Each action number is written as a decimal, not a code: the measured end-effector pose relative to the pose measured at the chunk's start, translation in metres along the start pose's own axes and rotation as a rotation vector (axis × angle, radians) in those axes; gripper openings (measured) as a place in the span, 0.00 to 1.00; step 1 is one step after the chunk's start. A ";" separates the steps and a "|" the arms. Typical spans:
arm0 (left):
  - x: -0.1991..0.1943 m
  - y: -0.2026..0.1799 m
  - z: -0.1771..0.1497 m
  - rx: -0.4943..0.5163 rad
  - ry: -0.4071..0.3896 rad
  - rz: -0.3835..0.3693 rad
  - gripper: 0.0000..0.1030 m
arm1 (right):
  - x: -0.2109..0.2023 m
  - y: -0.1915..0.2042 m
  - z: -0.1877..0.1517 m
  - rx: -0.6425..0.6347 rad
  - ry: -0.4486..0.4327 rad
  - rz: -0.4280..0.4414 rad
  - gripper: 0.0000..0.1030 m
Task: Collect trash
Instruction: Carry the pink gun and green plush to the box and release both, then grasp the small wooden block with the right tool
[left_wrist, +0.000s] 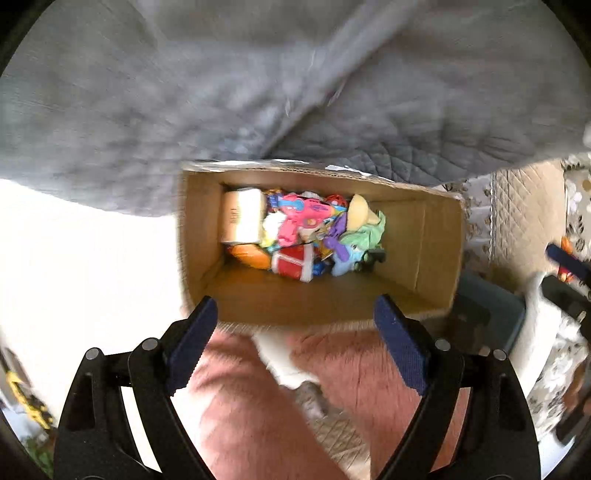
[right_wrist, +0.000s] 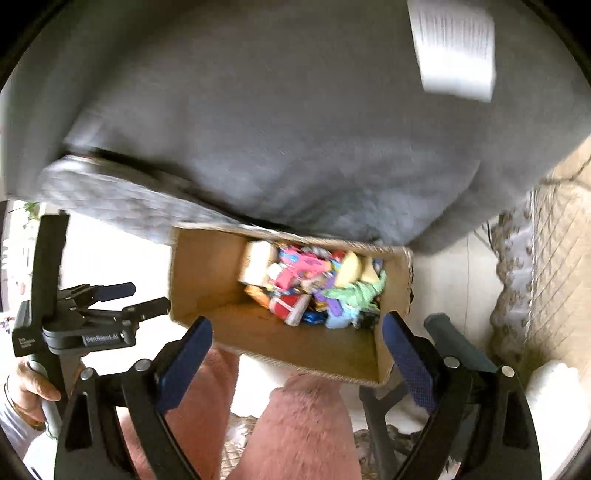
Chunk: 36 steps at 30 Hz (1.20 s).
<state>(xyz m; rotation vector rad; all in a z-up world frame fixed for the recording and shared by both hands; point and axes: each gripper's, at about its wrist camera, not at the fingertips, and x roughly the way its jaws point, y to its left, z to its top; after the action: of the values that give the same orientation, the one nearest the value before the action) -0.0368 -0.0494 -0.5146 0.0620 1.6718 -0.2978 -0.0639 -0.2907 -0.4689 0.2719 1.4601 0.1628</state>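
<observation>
We hold both tongs over an open brown cardboard box (left_wrist: 406, 236) that sits straight ahead of their tips. Our left gripper (left_wrist: 295, 343) is released, its blue-padded fingers (left_wrist: 192, 347) spread wide with nothing between them. Our right gripper (right_wrist: 297, 363) is likewise spread apart and carries nothing; its blue pads (right_wrist: 406, 360) frame the near wall of the box.

Inside the box, toward its far end from the tongs, lies a heap of colourful plastic toys and wrappers (left_wrist: 306, 232): a pink toy gun (left_wrist: 299, 218), a pale yellow dome-shaped piece (left_wrist: 360, 214), a crumpled green scrap (left_wrist: 365, 236), a red and white packet (left_wrist: 293, 262) and a small cream carton (left_wrist: 242, 219).

Beyond the box hangs a large grey quilted blanket (left_wrist: 221, 92), and in the right wrist view a white printed paper sheet (right_wrist: 454, 51) lies on it, far ahead and to the right. Below the tongs lies a pink fluffy fabric (right_wrist: 310, 428). Everything is somewhat blurred.
</observation>
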 end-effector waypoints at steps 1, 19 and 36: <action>-0.028 -0.003 -0.006 0.019 -0.015 0.002 0.82 | -0.019 0.008 0.002 -0.015 -0.021 0.017 0.89; -0.297 0.089 0.075 -0.002 -0.470 0.061 0.88 | -0.182 0.198 0.253 -0.120 -0.477 0.184 0.94; -0.287 0.205 0.149 -0.101 -0.399 -0.052 0.88 | -0.047 0.298 0.499 -0.183 -0.302 -0.193 0.33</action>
<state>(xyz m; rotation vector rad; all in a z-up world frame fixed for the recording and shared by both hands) 0.1874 0.1525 -0.2786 -0.1104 1.2908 -0.2456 0.4433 -0.0591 -0.2966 0.0046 1.1548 0.0934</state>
